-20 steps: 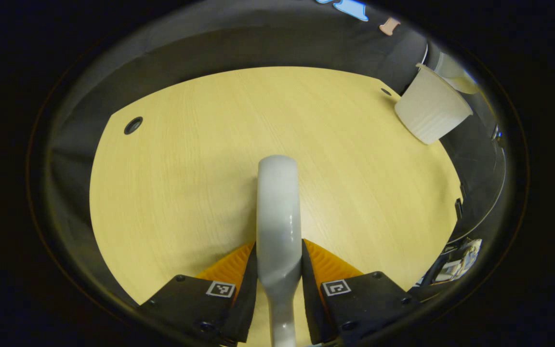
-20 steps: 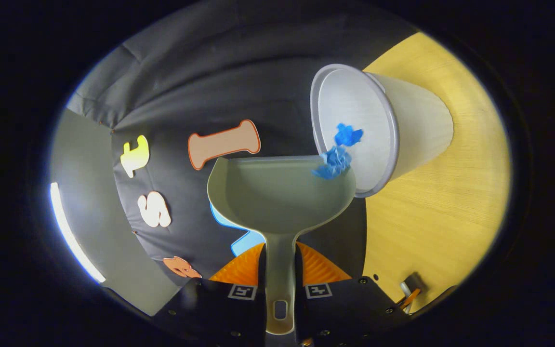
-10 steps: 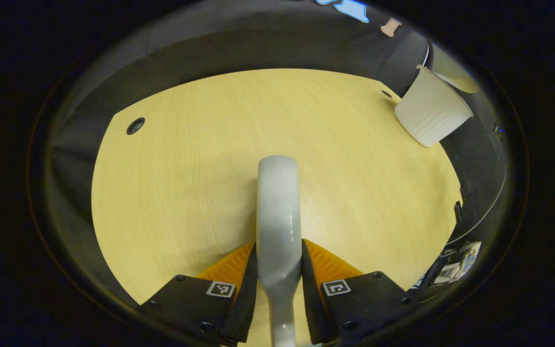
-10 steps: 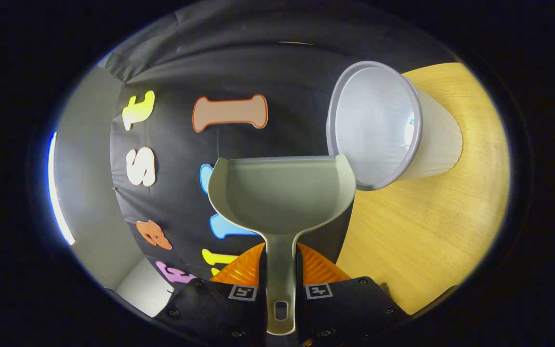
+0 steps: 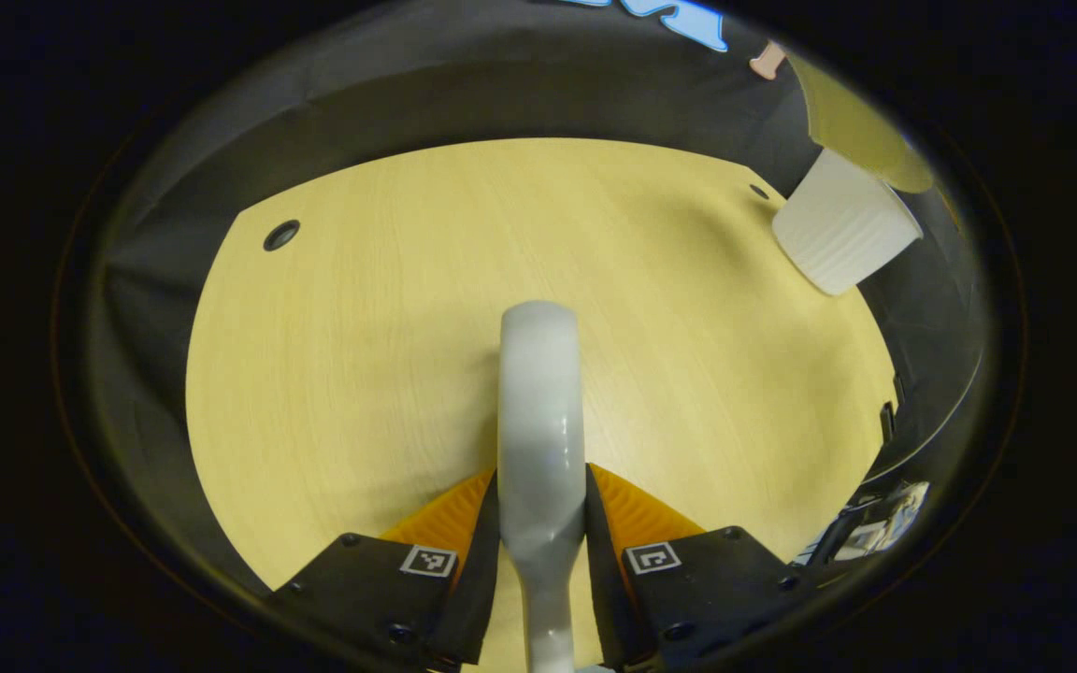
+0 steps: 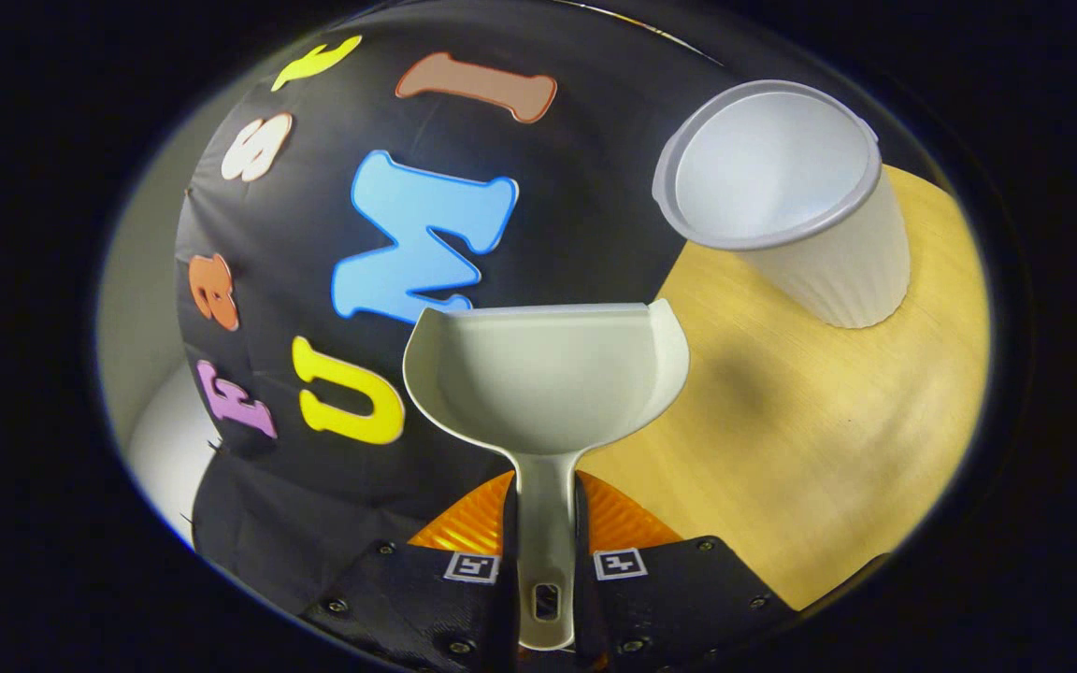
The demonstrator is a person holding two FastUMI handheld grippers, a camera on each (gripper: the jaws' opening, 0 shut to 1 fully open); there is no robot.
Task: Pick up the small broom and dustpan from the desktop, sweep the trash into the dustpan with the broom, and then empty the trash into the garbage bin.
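Pale bench (image 5: 361, 355): my left gripper (image 5: 540, 523) clamps the broom (image 5: 540, 411) aloft; my right gripper (image 6: 543, 537) clamps the dustpan (image 6: 546, 379), pan bare, beside the bin (image 6: 782, 196).

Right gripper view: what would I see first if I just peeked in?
First, the pale dustpan, its scoop bare, sits front and centre with its handle pinched in the right gripper. Up to its right, a white ribbed garbage bin stands on the wooden desktop. In the left gripper view, the left gripper clamps the small broom's glossy white handle over the desktop.
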